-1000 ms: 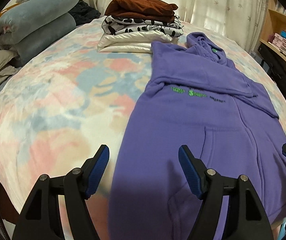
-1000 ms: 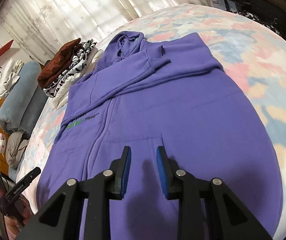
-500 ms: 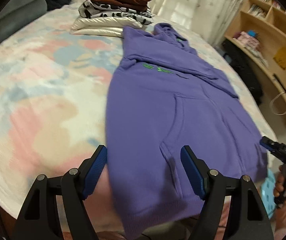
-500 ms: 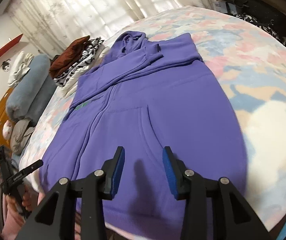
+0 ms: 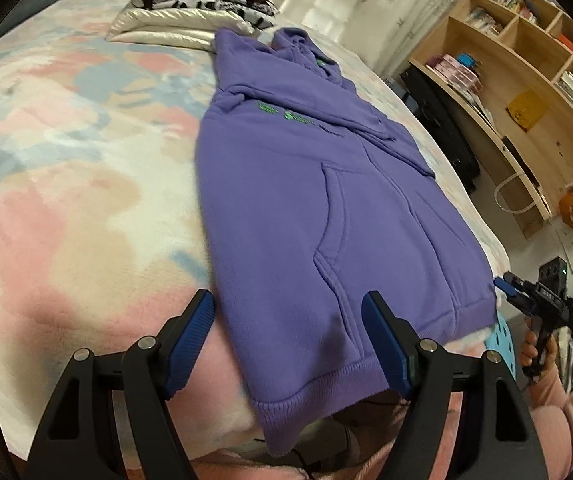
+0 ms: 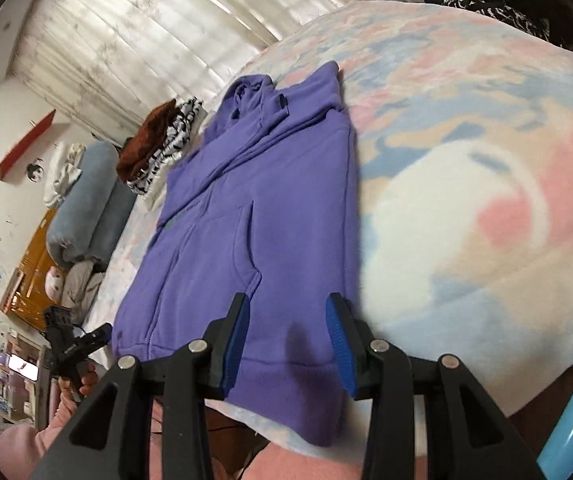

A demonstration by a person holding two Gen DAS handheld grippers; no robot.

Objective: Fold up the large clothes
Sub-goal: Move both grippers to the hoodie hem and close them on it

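Purple fleece is spread lengthwise down the bed: the hoodie, sleeves folded across its chest, hood toward the far edge, hem draped over the near edge. A stack of folded clothes is seen just beyond the hood, touching a shoulder; rolled grey bedding is piled at the far left corner, and wooden shelves are set beside the bed. Compared with a second ago, both views are pulled back to the near edge, so the hem is now shown. The left gripper is held wide above the hem's left corner, nothing pinched. The right gripper, whose jaws have just been opening, is held partly spread over the right corner, empty.
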